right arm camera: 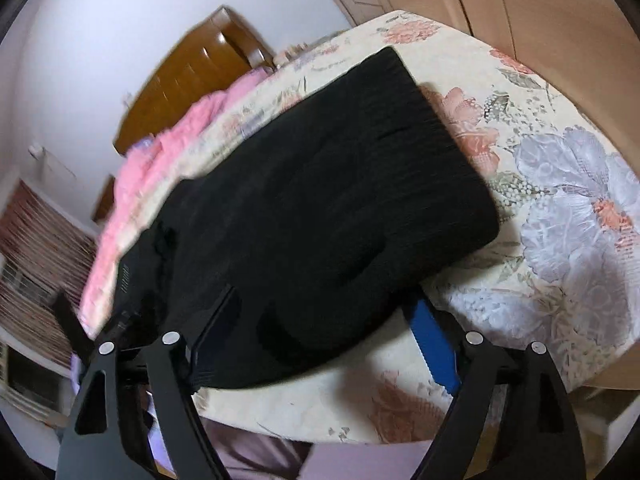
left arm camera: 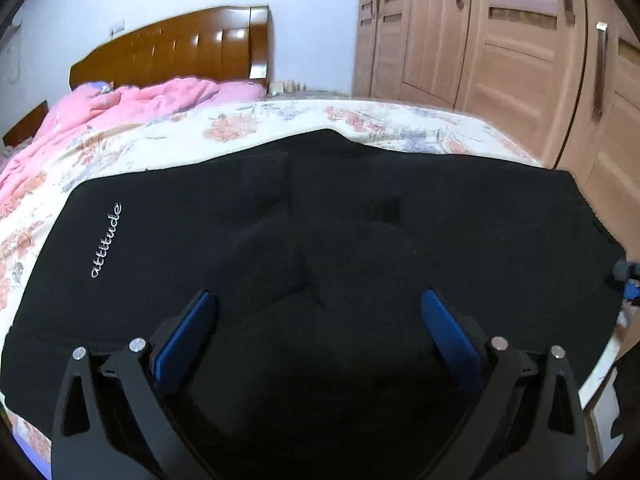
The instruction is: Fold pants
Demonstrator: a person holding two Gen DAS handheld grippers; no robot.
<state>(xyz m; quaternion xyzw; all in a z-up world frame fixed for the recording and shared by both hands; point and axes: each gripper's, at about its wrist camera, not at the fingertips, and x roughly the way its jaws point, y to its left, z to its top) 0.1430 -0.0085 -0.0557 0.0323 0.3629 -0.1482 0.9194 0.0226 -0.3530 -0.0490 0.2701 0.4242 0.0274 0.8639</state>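
Note:
Black pants lie flat on the flowered bed sheet and fill most of the left wrist view, with white "attitude" lettering near their left side. My left gripper hovers over the near part of the cloth, open, its blue pads wide apart and holding nothing. In the right wrist view the pants run away from me as a long dark shape. My right gripper is open at their near end, with the cloth's edge lying between the fingers and the blue pad over the sheet beside it.
A pink blanket is bunched at the far left of the bed, below a brown wooden headboard. Wardrobe doors stand along the right. The bed's near edge is just below the right gripper. Bare sheet lies right of the pants.

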